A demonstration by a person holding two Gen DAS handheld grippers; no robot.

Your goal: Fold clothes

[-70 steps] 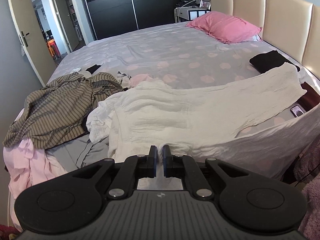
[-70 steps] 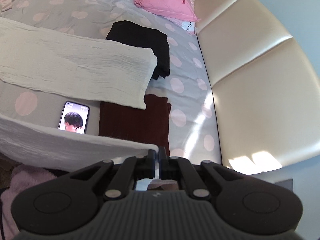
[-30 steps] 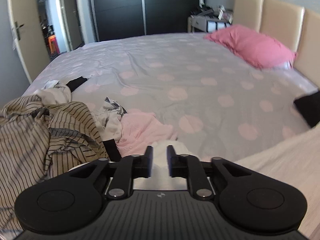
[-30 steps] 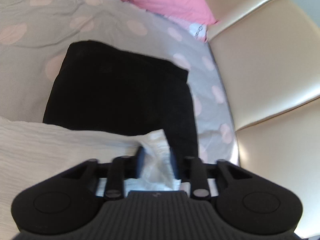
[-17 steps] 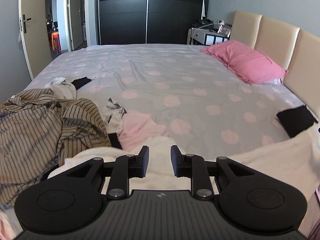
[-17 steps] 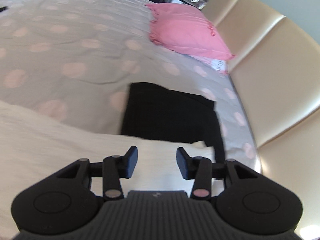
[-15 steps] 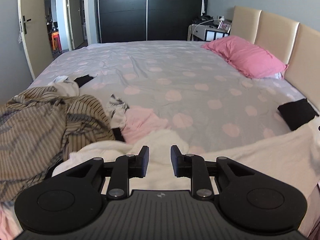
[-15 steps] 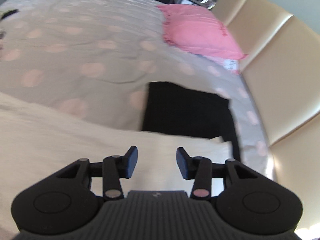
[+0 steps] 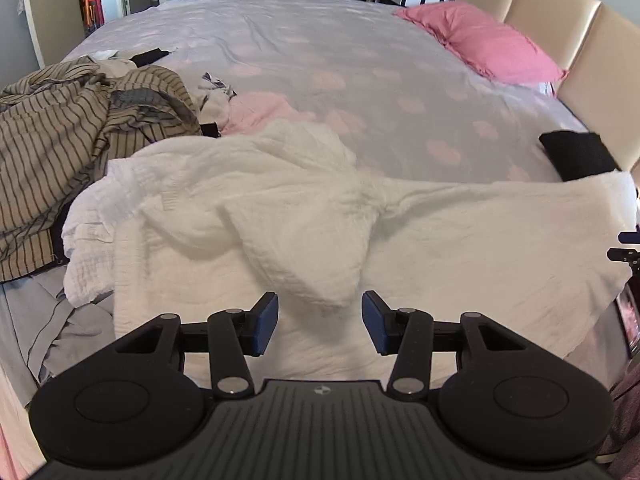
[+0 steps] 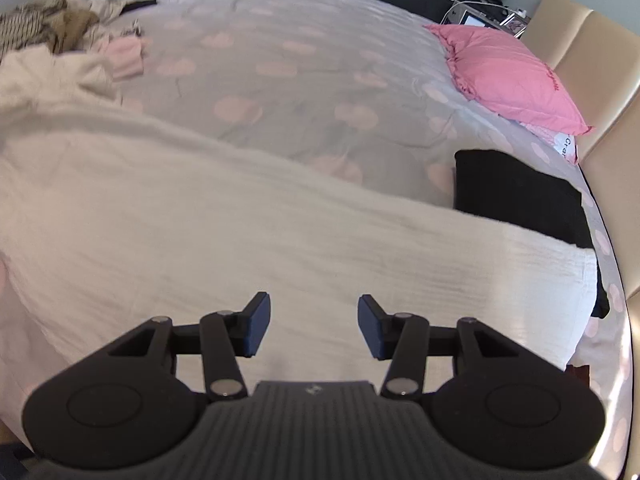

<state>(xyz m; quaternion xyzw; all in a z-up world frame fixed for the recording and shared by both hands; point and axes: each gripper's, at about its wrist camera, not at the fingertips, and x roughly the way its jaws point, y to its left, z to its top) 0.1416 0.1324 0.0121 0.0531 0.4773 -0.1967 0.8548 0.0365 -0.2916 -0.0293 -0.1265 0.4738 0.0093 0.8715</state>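
White cloth (image 9: 420,232) lies spread on the bed (image 9: 360,60). The left gripper (image 9: 320,322) and right gripper (image 10: 314,324) hang over it, both spread wide, holding nothing.

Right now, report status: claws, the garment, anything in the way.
Left claw open, right claw open. White garment spread on bed, bunched at left. Black garment under its far corner.

pink pillow (image 9: 492,42): 1 | black folded garment (image 10: 520,196): 1 | white garment (image 9: 360,232): 1
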